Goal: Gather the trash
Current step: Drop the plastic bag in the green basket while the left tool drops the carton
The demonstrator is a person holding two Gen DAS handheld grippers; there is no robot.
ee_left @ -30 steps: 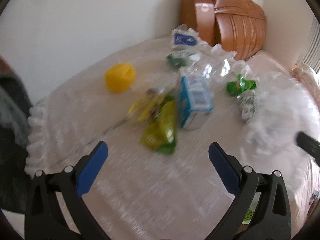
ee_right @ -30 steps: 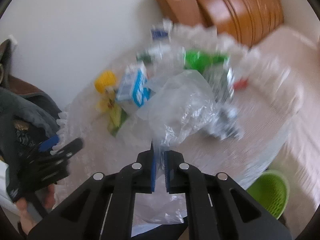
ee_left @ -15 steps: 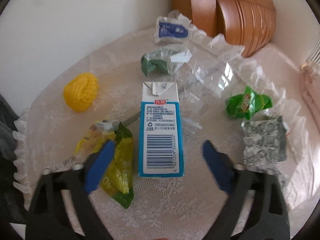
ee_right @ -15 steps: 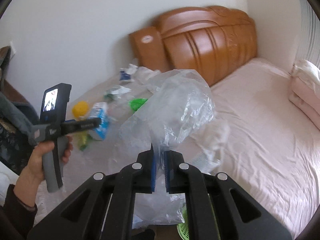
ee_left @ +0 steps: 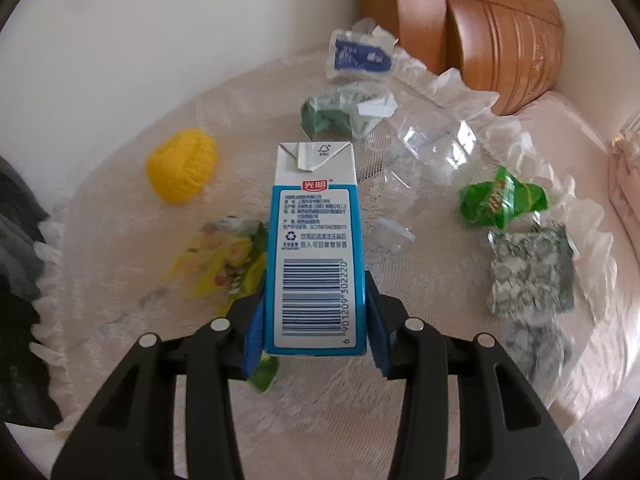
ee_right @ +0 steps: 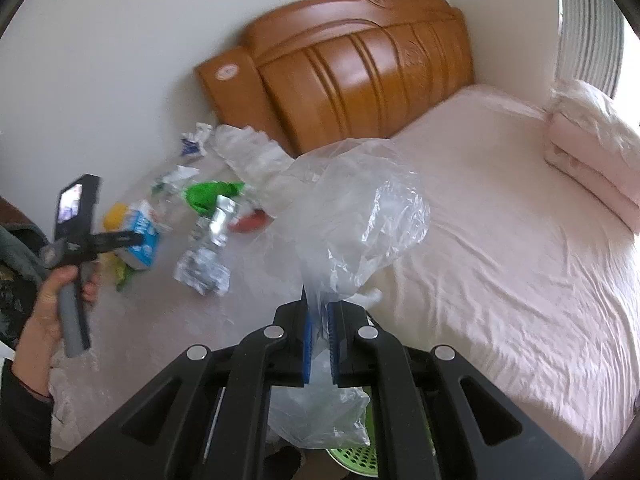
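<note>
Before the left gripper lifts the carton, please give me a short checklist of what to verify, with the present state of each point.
1. Left gripper around the carton: ok, its jaws have just been closing and the blue pads sit against both sides.
2. Grip place: ok, low on the carton, at the barcode end.
3. Yellow wrapper free of the grip: cannot tell, it lies under the left pad.
4. Right gripper holds the plastic bag: ok, shut on it.
5. Bag mouth open to receive the carton: cannot tell.
6. Green basket in reach: cannot tell, only its rim shows below the bag.
</note>
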